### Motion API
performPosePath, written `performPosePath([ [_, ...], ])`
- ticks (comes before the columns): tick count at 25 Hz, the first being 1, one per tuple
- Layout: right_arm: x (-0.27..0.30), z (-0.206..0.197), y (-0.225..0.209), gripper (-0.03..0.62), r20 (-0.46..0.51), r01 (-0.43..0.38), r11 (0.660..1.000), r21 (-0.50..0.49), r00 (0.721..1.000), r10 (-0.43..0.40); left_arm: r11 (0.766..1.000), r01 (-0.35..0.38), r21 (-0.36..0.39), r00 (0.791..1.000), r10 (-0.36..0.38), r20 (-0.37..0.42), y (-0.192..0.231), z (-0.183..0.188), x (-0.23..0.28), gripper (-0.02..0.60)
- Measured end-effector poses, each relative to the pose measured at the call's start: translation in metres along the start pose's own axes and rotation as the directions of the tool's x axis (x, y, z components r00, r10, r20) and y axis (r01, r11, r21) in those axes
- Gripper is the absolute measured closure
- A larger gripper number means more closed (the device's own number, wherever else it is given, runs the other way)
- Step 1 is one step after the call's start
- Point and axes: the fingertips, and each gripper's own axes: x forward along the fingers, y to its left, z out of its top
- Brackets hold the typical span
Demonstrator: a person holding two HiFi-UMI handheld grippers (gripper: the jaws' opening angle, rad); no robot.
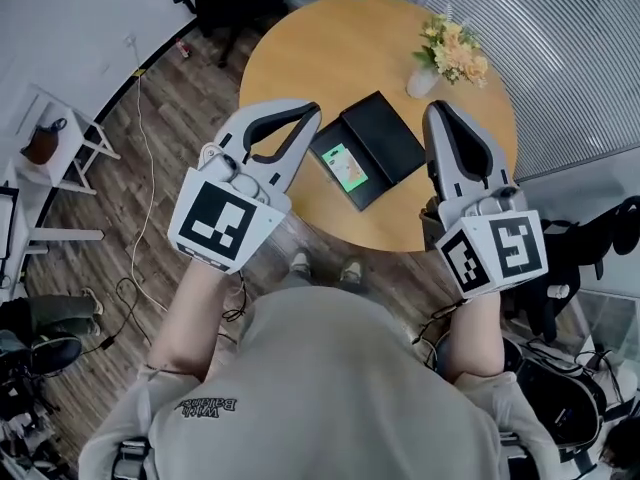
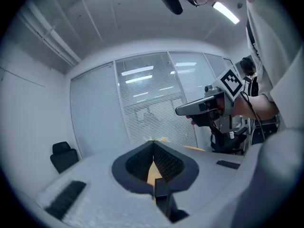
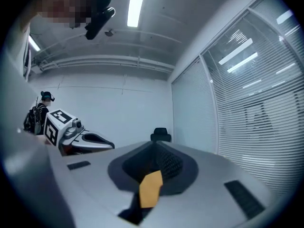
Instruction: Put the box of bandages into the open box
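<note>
Far left of the frame, the left claw (image 1: 312,116) hovers by the near edge of the round desk (image 1: 300,48). Its jaws meet at the tips with nothing caught between them, and its own view agrees, showing only a sliver of desk wood behind the closed tips. Into the centre now: the black open box (image 1: 385,138) lies flat on the desk. The green-and-white box of bandages (image 1: 345,166) rests inside its lower-left half, touched by neither claw. Across to the right, the right claw (image 1: 437,113) is closed too and carries nothing, pointing out level past the desk edge. Upper right, a small vase of flowers (image 1: 450,53) stands well apart from the action. My read is that the job looks finished: the bandages are in the box, both claws are empty and off it, and nothing seems left to place
</note>
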Motion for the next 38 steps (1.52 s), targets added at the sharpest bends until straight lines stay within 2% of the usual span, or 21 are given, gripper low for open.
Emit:
performPosePath([
  [4,-0.009,0.025,0.007,0.554,0.052,-0.012,0.999,-0.030,0.999,0.013,1.000,-0.017,0.014,0.999,0.016,0.050,0.000,0.030,-0.013,0.559],
  [12,-0.029,0.049,0.016,0.554,0.115,-0.021,0.998,-0.056,0.993,0.028,0.999,-0.024,0.027,0.999,0.023,0.035,-0.010,0.039,-0.030,0.558],
  [18,-0.034,0.039,0.024,0.554,0.071,-0.054,0.994,-0.098,0.996,0.061,0.999,0.016,0.031,0.999,-0.017,0.047,-0.029,0.042,-0.032,0.558],
  [23,-0.038,0.022,0.031,0.554,0.034,-0.078,0.993,-0.083,0.996,0.081,0.999,0.029,-0.041,0.999,-0.027,0.042,-0.037,0.025,-0.029,0.559],
  [29,-0.044,0.002,0.044,0.554,-0.025,-0.119,0.989,-0.092,0.993,0.117,0.997,0.029,-0.074,0.999,-0.027,0.021,-0.046,0.009,-0.032,0.559],
  [35,-0.044,-0.008,0.043,0.554,-0.048,-0.114,0.991,-0.068,0.993,0.111,0.996,0.023,-0.082,1.000,-0.022,0.013,-0.043,0.007,-0.034,0.559],
  [38,-0.043,-0.010,0.045,0.554,-0.053,-0.135,0.990,-0.031,0.990,0.133,0.998,0.017,-0.068,1.000,-0.018,-0.002,-0.043,0.004,-0.034,0.559],
])
